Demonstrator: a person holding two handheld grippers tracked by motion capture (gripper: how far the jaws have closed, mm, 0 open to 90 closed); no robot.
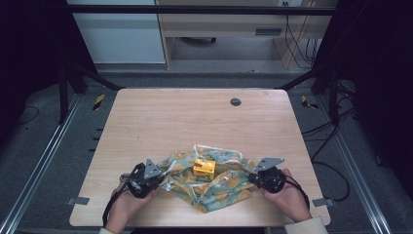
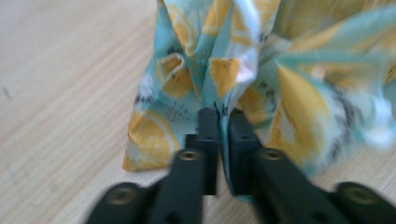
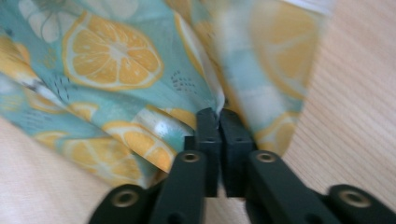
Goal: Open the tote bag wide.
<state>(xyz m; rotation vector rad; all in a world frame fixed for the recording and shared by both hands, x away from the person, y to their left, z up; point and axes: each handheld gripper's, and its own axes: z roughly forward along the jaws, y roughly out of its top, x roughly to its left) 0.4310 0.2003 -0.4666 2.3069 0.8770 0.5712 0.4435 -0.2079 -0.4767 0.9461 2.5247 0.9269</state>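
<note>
Left claw pinches the cloth at nine o'clock; right claw nips its three o'clock edge. The cloth lies crumpled at the table's six o'clock, a yellow block on top. Lift evenly, keep it sagging, so the block stays cradled.

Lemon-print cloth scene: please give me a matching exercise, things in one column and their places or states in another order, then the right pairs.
1. cloth
2. yellow block
3. left gripper
4. dark round hole

A. far part of the table
B. on top of the cloth
C. crumpled, near the front edge
D. at the cloth's left end

Pairs: 1-C, 2-B, 3-D, 4-A
</note>
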